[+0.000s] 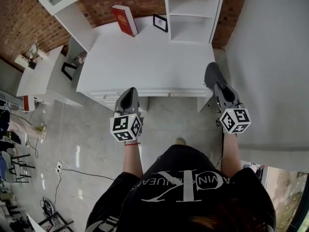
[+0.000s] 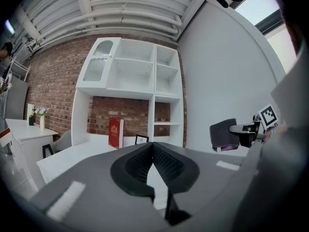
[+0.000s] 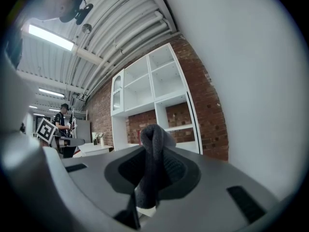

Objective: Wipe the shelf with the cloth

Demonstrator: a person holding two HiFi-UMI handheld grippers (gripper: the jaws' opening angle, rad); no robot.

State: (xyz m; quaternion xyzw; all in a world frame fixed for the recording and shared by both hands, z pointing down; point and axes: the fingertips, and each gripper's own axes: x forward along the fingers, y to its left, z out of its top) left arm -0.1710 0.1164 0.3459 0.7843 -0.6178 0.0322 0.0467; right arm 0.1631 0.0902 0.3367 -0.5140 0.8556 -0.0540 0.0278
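Right tool (image 3: 153, 151) tight on grey cloth (image 3: 155, 135), near shelf (image 3: 145, 92)

- A book (image 1: 124, 19) and a frame (image 1: 160, 22) are stood on the desk (image 1: 145, 64).
- A cloth (image 1: 212, 72) is gripped in the right gripper (image 1: 218, 90).
- The left gripper (image 1: 129, 93) is held by the desk's front edge.
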